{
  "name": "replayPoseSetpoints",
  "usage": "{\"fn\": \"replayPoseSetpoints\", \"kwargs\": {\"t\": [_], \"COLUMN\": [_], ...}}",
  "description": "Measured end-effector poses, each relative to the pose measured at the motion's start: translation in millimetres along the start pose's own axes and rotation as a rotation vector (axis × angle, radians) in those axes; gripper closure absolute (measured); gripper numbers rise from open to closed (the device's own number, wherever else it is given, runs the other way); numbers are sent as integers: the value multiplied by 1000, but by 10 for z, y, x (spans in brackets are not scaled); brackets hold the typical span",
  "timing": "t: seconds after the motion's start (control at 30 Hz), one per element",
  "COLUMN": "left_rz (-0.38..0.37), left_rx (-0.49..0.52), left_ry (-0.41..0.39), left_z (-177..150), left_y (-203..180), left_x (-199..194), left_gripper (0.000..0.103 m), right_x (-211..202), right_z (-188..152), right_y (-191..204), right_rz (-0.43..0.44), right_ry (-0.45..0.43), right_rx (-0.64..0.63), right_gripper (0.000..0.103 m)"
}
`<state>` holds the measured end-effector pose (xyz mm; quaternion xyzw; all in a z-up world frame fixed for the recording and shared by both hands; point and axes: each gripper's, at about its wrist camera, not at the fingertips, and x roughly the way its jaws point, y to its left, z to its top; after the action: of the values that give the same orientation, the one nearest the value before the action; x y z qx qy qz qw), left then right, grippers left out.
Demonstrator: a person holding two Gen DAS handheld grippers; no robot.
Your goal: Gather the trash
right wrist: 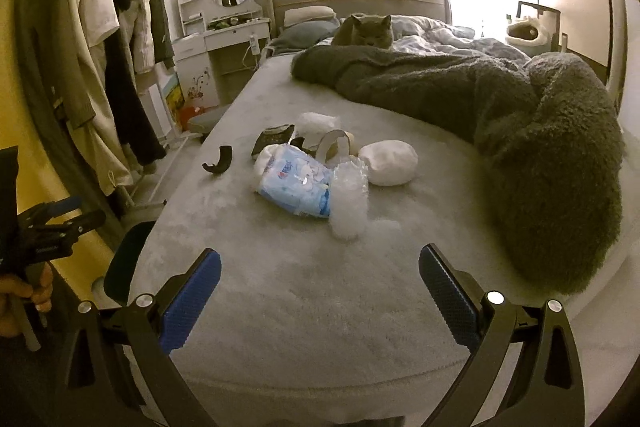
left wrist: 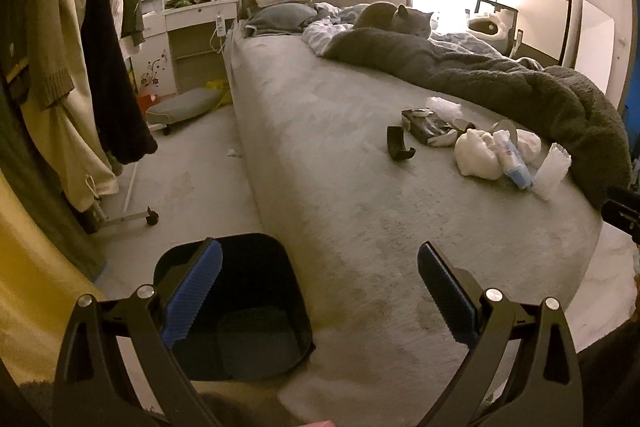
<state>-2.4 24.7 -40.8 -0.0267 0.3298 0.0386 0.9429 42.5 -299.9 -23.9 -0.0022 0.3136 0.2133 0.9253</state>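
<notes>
Trash, a crumpled blue-and-white plastic wrapper (right wrist: 294, 185) among white wads, litters the grey bed (right wrist: 320, 307) as both tongs gape empty, the right gripper (right wrist: 320, 301) best reaching forward toward the nearest piece

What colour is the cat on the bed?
Grey all over; the cat shows best in the right wrist view.
</notes>
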Motion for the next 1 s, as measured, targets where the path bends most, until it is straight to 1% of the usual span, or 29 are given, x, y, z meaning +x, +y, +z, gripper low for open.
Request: {"fn": "replayPoseSetpoints", "kwargs": {"t": [0.2,0.37,0.53,0.93,1.0], "left_rz": [-2,5,6,14,5], "left_rx": [36,23,37,42,36], "left_ry": [-6,-1,3,7,13], "left_z": [-2,-4,-13,-26,-20], "left_y": [-38,-14,-51,-48,-32], "left_x": [-9,-6,-2,-1,1], "left_gripper": [3,3,3,3,3], "right_x": [22,21,9,60,71], "right_z": [7,1,5,20,16], "right_y": [18,-5,-59,-62,-54], "right_rz": [9,7,0,5,7], "right_ry": [12,12,5,21,26], "right_rx": [-2,12,36,23,18], "right_gripper": [3,3,3,3,3]}}
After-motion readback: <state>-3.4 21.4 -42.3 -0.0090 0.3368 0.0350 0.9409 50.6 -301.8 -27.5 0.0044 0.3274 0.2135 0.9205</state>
